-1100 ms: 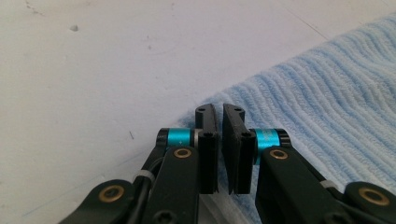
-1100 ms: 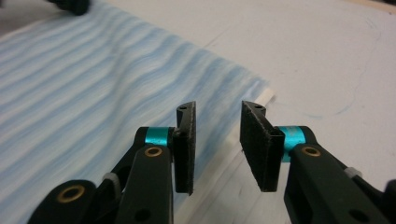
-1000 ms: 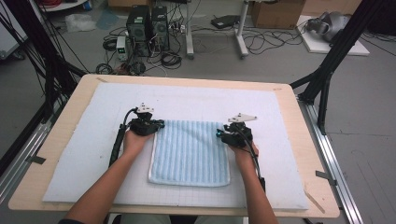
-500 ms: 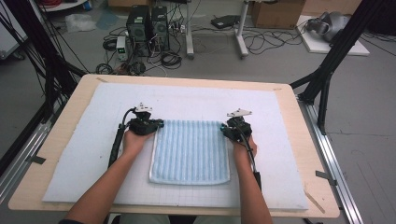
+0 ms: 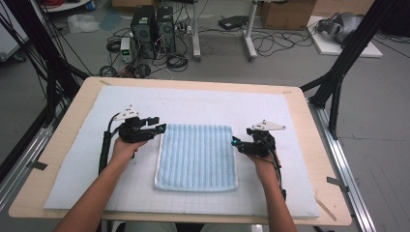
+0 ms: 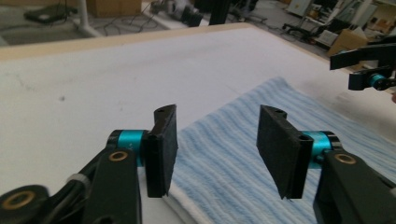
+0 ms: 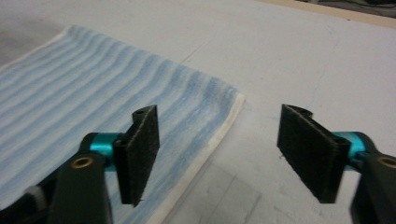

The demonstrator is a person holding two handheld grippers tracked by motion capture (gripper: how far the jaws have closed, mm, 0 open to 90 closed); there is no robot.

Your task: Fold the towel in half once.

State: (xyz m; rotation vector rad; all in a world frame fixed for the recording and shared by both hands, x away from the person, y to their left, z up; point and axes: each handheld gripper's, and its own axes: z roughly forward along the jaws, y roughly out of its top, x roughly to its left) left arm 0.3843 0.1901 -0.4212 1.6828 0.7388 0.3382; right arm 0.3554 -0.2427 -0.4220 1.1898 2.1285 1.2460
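High view: blue striped towel (image 5: 197, 157) lies folded between both hand-held grippers, left (image 5: 160, 128) and right (image 5: 238, 145), whose jaws have just been opening, nothing pinched. Withdraw level, clear of its edges.

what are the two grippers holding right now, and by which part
Nothing. Left gripper and right gripper have just opened, jaws empty above the folded blue striped towel.

High view looks down across the table (image 5: 309, 159); both close gripper views share the striped towel (image 6: 243, 140).
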